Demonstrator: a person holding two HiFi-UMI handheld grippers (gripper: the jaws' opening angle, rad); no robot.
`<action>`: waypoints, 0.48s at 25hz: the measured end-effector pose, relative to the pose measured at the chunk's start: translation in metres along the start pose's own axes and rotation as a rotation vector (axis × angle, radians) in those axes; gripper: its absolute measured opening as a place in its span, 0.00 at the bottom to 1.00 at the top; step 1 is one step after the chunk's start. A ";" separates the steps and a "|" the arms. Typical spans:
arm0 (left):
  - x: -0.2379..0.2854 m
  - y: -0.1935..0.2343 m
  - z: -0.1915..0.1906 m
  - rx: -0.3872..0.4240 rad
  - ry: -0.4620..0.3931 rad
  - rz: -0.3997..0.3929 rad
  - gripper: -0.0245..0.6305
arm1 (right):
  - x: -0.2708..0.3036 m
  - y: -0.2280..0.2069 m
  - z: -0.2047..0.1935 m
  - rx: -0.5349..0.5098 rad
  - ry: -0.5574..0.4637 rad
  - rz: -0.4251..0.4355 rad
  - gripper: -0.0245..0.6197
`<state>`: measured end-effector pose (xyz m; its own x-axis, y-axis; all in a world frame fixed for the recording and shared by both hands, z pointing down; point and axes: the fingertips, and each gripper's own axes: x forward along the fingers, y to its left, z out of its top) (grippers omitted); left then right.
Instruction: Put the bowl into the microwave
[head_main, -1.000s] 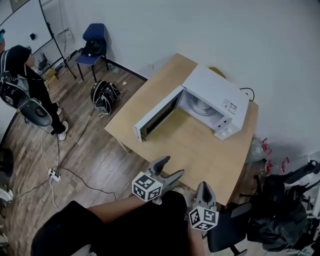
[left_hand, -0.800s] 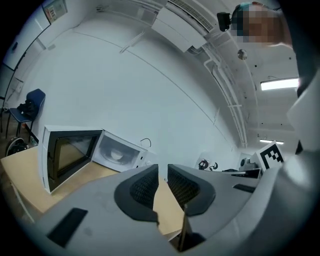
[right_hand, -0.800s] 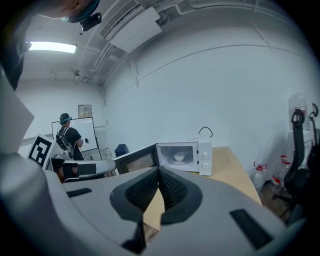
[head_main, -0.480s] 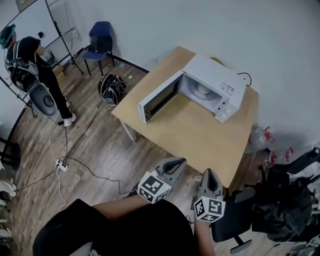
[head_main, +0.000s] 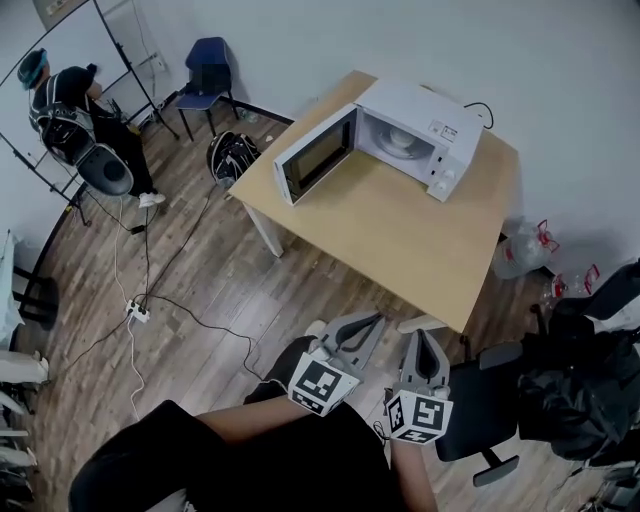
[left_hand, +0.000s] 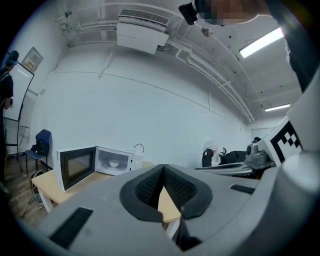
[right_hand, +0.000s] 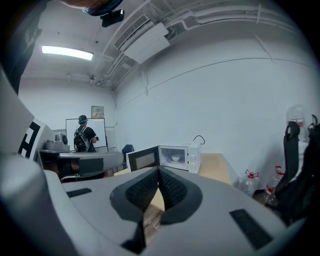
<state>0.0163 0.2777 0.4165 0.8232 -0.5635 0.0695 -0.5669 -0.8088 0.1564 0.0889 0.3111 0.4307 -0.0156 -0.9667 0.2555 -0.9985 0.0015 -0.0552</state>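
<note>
The white microwave stands at the far end of the wooden table with its door swung open to the left. A white bowl sits inside its cavity; it also shows as the bowl in the left gripper view and the bowl in the right gripper view. Both grippers hover over the floor, well short of the table's near edge. My left gripper is shut with nothing between its pads. My right gripper is shut and empty too.
A person with a backpack stands by a whiteboard at the far left. A blue chair and a black bag sit left of the table. Cables and a power strip lie on the floor. A black office chair is at my right.
The left gripper's jaws have closed from wide open. Both grippers and the view have drawn back from the table, which now lies farther off. The person at the left has walked toward the whiteboard.
</note>
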 end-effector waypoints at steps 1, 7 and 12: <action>-0.003 -0.006 -0.002 0.006 -0.002 0.007 0.06 | -0.007 -0.001 -0.002 -0.001 -0.004 0.001 0.13; -0.029 -0.033 -0.015 0.024 0.005 0.030 0.06 | -0.046 0.005 -0.014 -0.016 -0.009 0.002 0.13; -0.033 -0.053 -0.018 0.024 -0.006 0.013 0.06 | -0.068 0.003 -0.022 -0.026 -0.007 -0.018 0.13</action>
<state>0.0198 0.3427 0.4233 0.8154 -0.5752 0.0657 -0.5785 -0.8050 0.1316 0.0860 0.3826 0.4347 0.0025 -0.9685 0.2490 -0.9996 -0.0091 -0.0253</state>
